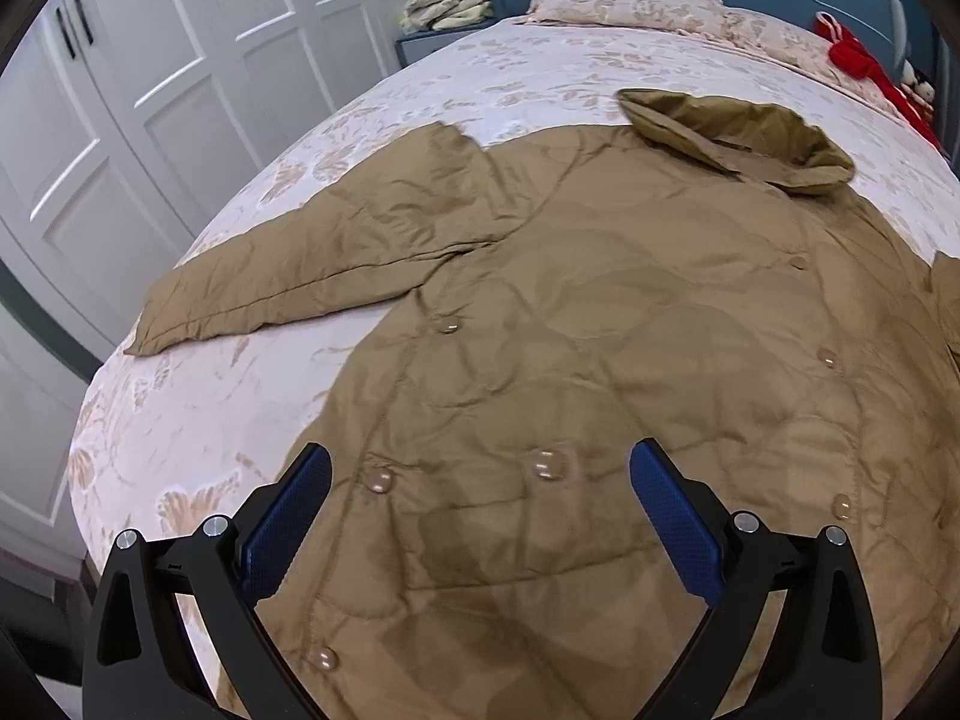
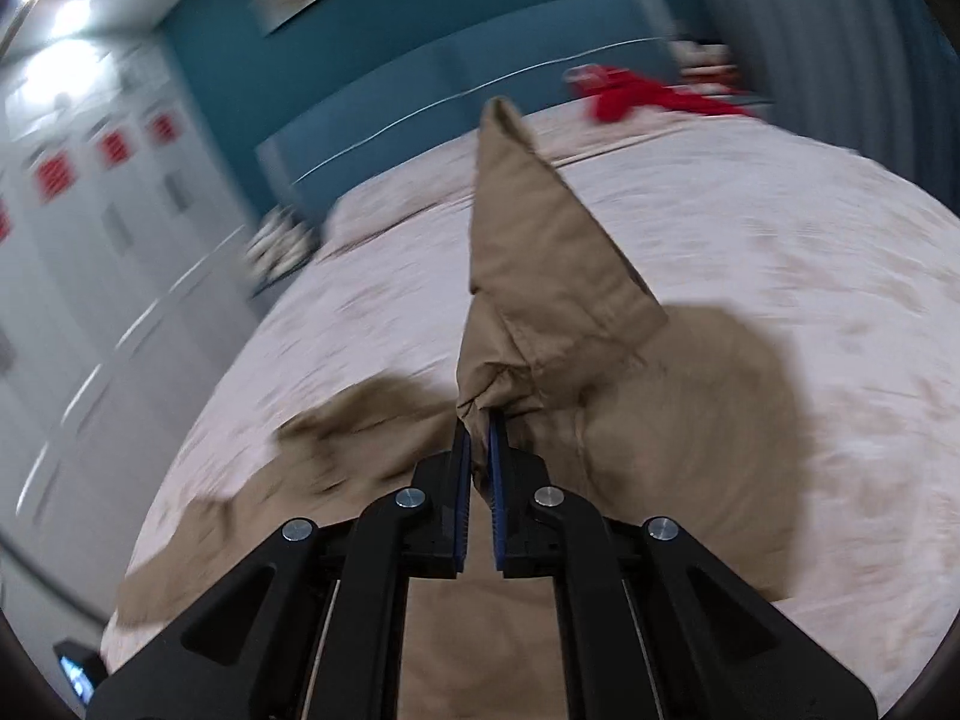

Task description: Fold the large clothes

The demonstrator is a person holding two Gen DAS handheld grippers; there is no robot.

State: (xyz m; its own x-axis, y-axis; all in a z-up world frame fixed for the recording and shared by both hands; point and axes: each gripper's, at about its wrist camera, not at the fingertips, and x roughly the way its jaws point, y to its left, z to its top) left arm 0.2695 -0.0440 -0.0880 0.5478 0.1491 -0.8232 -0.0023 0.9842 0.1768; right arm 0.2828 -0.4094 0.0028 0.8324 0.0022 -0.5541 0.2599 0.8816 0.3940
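A tan quilted coat (image 1: 600,312) lies spread on a floral bed (image 1: 198,420). The left hand-held gripper (image 1: 480,474) hovers above it, jaws wide apart and empty. The right hand-held gripper (image 2: 478,438) is clamped on a lifted sleeve (image 2: 540,276).

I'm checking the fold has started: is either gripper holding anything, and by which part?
The right gripper is shut on the tan coat, pinching a sleeve at its end. The left gripper is open above the coat, holding nothing.
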